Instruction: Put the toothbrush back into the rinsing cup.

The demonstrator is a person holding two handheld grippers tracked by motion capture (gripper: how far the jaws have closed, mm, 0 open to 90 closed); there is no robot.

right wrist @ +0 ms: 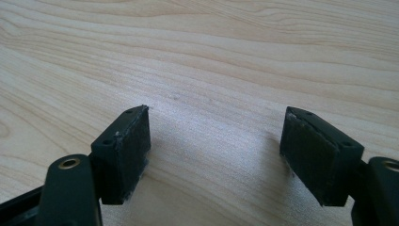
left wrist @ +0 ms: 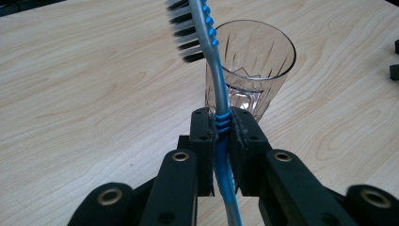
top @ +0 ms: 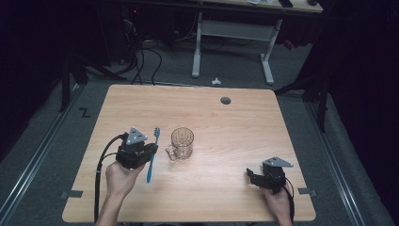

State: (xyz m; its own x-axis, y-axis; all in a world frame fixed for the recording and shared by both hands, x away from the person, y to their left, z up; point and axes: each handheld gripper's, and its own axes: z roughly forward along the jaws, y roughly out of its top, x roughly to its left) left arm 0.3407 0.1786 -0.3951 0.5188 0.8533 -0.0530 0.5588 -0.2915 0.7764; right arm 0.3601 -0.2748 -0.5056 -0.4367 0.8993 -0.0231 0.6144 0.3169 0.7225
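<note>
A pale wood bench [top: 226, 136] stands on grey floor in a dark room. The left tool [left wrist: 221, 136] clamps a blue toothbrush [left wrist: 214, 80] mid-handle, bristles pointing away, beside a glass mug [top: 181, 143]. The right tool [right wrist: 216, 141] gapes wide, holding nothing.

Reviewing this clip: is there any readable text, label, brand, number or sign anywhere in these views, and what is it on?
None can be read. The toothbrush, glass mug and both grippers, left and right, carry no visible lettering. A dark Z-shaped mark lies on the floor left of the table.
</note>
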